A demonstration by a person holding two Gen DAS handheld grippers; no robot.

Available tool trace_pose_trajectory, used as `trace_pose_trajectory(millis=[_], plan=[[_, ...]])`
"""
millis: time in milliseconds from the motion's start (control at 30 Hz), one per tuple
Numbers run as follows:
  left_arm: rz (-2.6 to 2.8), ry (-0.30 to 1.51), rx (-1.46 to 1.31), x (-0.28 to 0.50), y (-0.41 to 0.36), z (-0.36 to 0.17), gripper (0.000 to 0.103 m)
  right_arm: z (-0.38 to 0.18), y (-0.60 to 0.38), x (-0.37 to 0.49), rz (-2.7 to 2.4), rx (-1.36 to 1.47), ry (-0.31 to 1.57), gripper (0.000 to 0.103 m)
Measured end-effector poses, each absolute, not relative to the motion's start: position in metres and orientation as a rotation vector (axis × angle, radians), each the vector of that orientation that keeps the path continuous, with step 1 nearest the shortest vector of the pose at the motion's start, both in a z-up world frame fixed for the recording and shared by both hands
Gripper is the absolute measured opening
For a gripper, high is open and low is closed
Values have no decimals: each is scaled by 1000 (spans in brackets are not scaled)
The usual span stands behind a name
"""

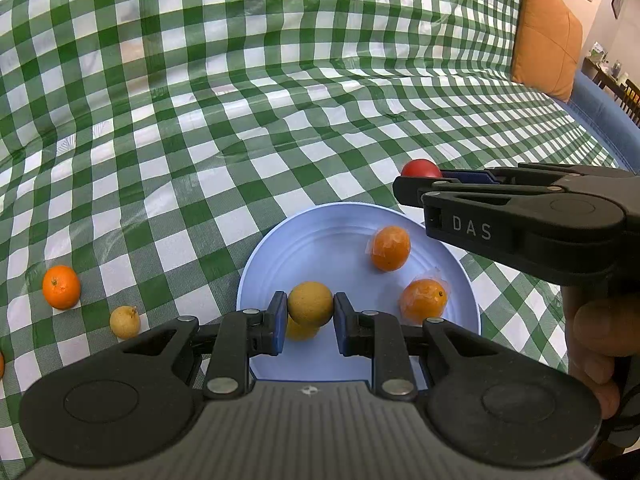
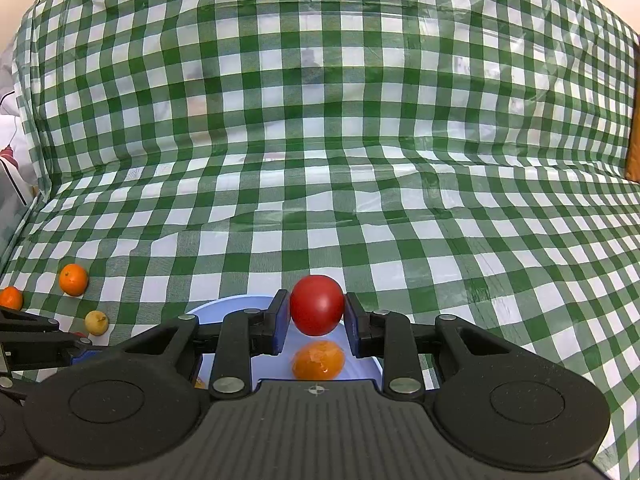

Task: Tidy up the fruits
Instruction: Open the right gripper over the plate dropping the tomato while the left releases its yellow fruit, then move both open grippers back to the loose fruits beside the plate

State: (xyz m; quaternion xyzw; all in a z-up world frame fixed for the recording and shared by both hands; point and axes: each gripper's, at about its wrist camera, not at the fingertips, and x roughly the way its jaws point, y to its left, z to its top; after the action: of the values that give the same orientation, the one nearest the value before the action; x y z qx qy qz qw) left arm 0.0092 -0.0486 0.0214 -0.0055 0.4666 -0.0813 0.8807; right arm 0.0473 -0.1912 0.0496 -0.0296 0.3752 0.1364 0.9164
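Note:
My left gripper (image 1: 310, 312) is shut on a round yellow-brown fruit (image 1: 310, 303), held just above the pale blue plate (image 1: 320, 232). Two plastic-wrapped oranges (image 1: 390, 249) (image 1: 424, 300) lie on the plate, and a yellow fruit (image 1: 300, 330) shows under the held one. My right gripper (image 2: 317, 312) is shut on a red fruit (image 2: 317, 304) over the plate's far edge (image 2: 224, 308), with a wrapped orange (image 2: 318, 360) below it. In the left wrist view the right gripper (image 1: 404, 188) reaches in from the right, the red fruit (image 1: 420, 168) at its tip.
Loose on the green checked cloth left of the plate lie an orange (image 1: 61, 287), a small yellow fruit (image 1: 125, 322) and another orange (image 2: 11, 298) near the edge. An orange cushion (image 1: 548, 36) stands at the far right. A hand (image 1: 592, 340) holds the right gripper.

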Motion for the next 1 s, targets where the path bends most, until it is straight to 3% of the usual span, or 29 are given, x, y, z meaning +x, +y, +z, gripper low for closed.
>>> trace_pose_trajectory(millis=[567, 733, 800, 1000], plan=[[-201, 967, -23, 9, -50, 22, 29, 49, -194, 49, 281, -65, 789, 31], [-196, 962, -24, 10, -47, 22, 30, 50, -195, 50, 275, -68, 783, 42], [-188, 958, -24, 10, -46, 22, 39, 49, -195, 50, 273, -69, 783, 42], [-161, 941, -26, 10, -43, 24, 49, 49, -194, 51, 263, -83, 779, 46]])
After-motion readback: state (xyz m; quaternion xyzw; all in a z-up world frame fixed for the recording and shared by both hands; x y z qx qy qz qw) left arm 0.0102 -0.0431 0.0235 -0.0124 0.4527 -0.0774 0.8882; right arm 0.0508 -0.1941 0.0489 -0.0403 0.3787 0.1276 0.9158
